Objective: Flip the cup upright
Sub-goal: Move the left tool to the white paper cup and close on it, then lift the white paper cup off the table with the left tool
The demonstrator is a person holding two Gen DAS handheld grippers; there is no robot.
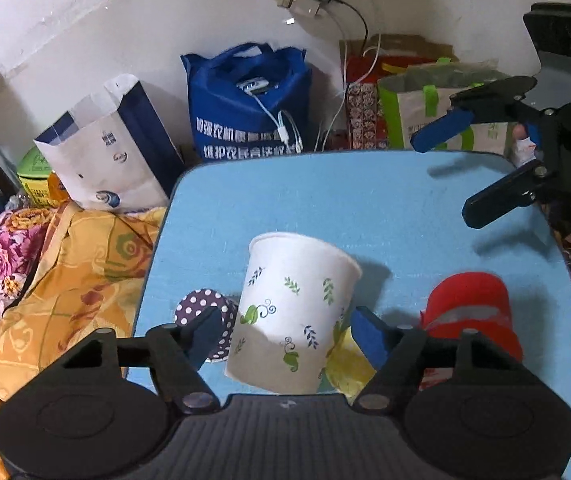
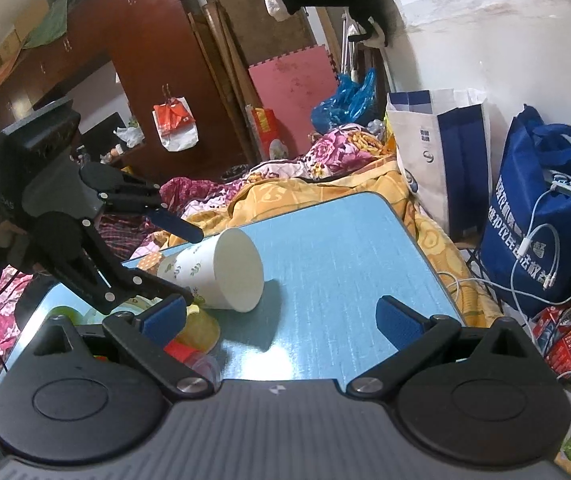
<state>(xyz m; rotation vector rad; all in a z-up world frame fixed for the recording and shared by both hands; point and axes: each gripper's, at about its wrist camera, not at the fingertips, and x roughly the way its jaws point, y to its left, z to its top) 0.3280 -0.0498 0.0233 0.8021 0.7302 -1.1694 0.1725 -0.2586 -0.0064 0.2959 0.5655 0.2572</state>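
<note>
A white paper cup with green leaf prints (image 1: 293, 312) lies tilted on its side on the light blue table (image 1: 365, 208), its open mouth facing away from my left gripper (image 1: 285, 332). My left gripper is open, one finger on each side of the cup's base end, not pressing it. In the right wrist view the cup (image 2: 221, 272) shows its open mouth, with the left gripper (image 2: 189, 264) around its far end. My right gripper (image 2: 281, 316) is open and empty, right of the cup; it also shows in the left wrist view (image 1: 441, 176).
A purple polka-dot cup (image 1: 205, 320), a yellow cup (image 1: 349, 364) and a red cup (image 1: 473, 312) lie near the white cup. Paper and fabric bags (image 1: 245, 112) stand behind the table. A floral blanket (image 1: 53, 272) lies left.
</note>
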